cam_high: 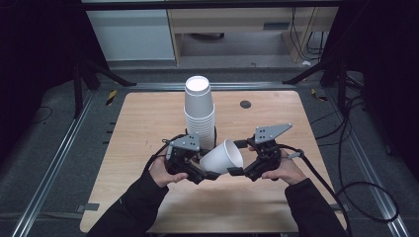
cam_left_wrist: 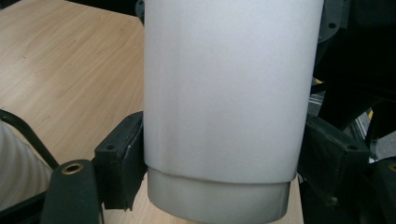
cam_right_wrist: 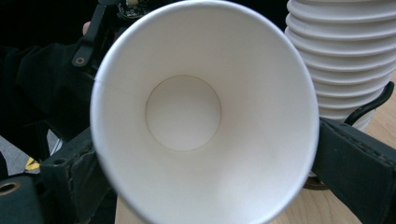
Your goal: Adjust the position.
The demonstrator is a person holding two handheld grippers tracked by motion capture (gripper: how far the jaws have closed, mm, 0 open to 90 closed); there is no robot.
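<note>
A: Where is the loose cup (cam_high: 223, 156) right now?

B: It lies on its side in the air over the wooden table (cam_high: 148, 123), between the two hands, with the tall stack of cups (cam_high: 199, 114) just behind it at about twelve o'clock. Its mouth faces three o'clock, toward the right gripper (cam_high: 236, 171).

A: And who has hold of it?

B: The left gripper (cam_high: 207, 174) does. In the left gripper view its pads (cam_left_wrist: 122, 161) press on both sides of the cup's narrow end, so it is clamped there. The right gripper's jaws stand wide on either side of the rim, at nine and three o'clock in its own view; whether its pads (cam_right_wrist: 70, 172) actually touch the paper, I can't tell.

A: So how should the handover go?

B: I'd judge the right one should close gently on the rim wall, since thin paper dents easily. The left should keep its grip until the right is firm, then open. Keep the cup clear of the stack, which sits near enough to be knocked.
</note>
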